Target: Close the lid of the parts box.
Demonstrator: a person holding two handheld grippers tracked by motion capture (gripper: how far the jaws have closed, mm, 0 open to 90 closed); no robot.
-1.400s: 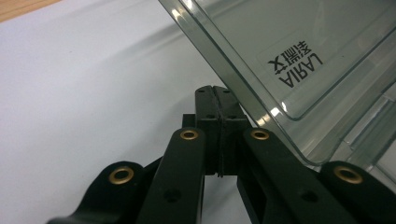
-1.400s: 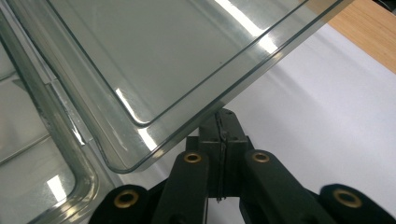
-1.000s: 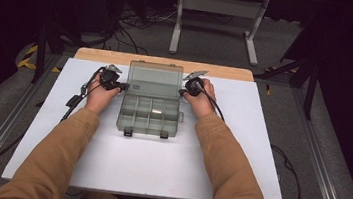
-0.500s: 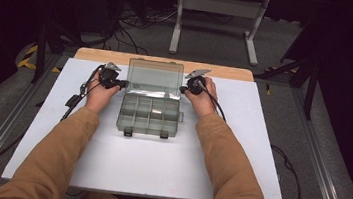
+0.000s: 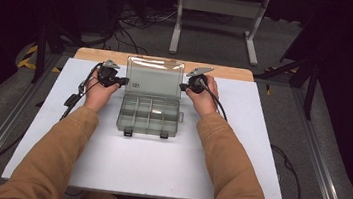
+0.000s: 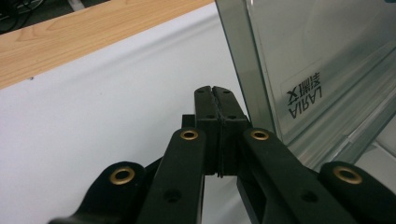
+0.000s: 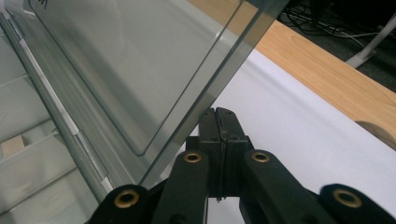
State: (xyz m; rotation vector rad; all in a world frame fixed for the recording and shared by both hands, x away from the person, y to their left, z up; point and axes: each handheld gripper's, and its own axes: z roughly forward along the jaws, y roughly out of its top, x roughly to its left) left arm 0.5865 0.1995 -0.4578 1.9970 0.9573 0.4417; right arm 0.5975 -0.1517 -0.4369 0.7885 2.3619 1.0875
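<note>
White table top (image 5: 147, 161), wooden strip (image 5: 99, 55) along far edge; dark floor beyond with cables and a metal stand (image 5: 218, 6). Centre: clear compartment box (image 5: 149, 114), lid (image 5: 154, 76) raised upright. Left gripper (image 5: 124, 80), jaws together, empty, beside lid's left edge. Right gripper (image 5: 182, 86), jaws together, empty, beside its right edge.

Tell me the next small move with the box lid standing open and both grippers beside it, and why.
Probably nudge the lid forward toward the tray with both side edges at once. The left gripper and right gripper are shut, empty, flanking its edges, so pushing suits better than pinching.
</note>
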